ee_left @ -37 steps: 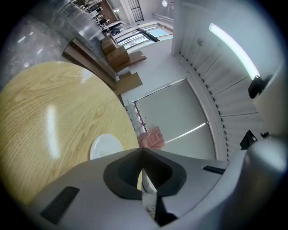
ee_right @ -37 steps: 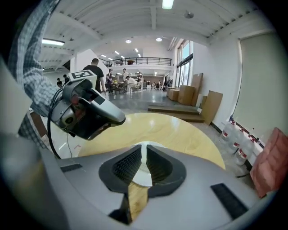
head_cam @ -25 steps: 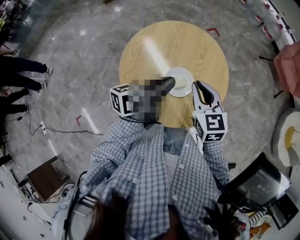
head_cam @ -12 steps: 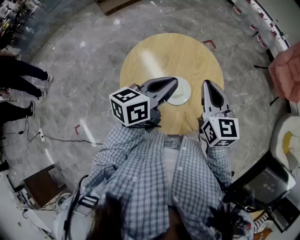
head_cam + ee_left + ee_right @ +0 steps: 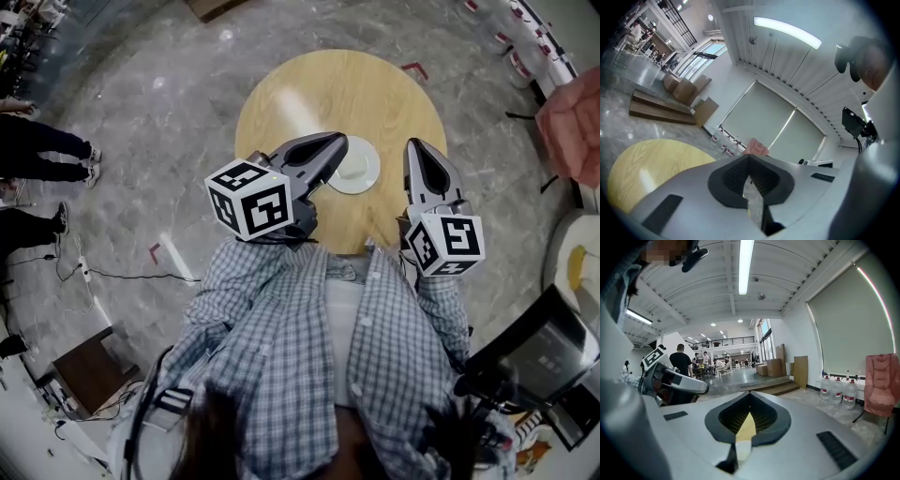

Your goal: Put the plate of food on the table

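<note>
A white plate [image 5: 356,171] rests on the round wooden table [image 5: 337,89], toward its near edge; what lies on it is too small to make out. My left gripper [image 5: 338,142] hovers above the table just left of the plate, shut and empty. In the left gripper view its jaws [image 5: 749,158] meet with nothing between them, the table [image 5: 642,168] below at the left. My right gripper [image 5: 413,147] is held right of the plate, also shut and empty. The right gripper view shows its closed jaws [image 5: 749,395] pointing across the room, with the left gripper [image 5: 670,380] at the left.
Grey marble floor surrounds the table. People's legs [image 5: 42,159] stand at the far left, with a cable [image 5: 122,272] on the floor. Water bottles [image 5: 836,390] and a pink chair [image 5: 880,380] stand to the right. Dark equipment [image 5: 534,356] sits at the lower right.
Both grippers have risen toward the camera and away from the plate. The plate stays on the table.
</note>
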Available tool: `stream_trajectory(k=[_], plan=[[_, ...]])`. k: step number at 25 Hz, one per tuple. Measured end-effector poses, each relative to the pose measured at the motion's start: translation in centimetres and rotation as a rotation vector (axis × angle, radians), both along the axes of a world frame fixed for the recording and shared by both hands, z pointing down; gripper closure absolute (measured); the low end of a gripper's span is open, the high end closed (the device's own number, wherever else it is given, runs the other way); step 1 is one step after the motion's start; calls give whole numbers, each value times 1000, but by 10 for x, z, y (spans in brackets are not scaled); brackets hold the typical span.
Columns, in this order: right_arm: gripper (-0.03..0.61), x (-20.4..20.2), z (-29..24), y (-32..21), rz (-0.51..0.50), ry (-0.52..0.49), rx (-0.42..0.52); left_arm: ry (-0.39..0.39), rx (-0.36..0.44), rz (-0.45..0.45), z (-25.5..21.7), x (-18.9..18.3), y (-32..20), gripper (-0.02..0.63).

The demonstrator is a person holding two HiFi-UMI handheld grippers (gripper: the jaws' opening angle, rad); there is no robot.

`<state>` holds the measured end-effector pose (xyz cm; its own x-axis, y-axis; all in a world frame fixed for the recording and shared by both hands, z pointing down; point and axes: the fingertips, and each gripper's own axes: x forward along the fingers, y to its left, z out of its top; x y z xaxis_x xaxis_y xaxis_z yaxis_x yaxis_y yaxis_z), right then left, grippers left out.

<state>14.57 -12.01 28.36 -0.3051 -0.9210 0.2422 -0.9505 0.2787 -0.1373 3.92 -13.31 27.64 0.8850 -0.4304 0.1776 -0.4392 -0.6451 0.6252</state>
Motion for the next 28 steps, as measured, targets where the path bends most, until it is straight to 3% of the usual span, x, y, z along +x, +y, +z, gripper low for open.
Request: stream_trajectory(k=[28], plan=[[571, 0, 14, 5, 11, 1, -45, 3, -31, 4, 8, 2, 0, 606]])
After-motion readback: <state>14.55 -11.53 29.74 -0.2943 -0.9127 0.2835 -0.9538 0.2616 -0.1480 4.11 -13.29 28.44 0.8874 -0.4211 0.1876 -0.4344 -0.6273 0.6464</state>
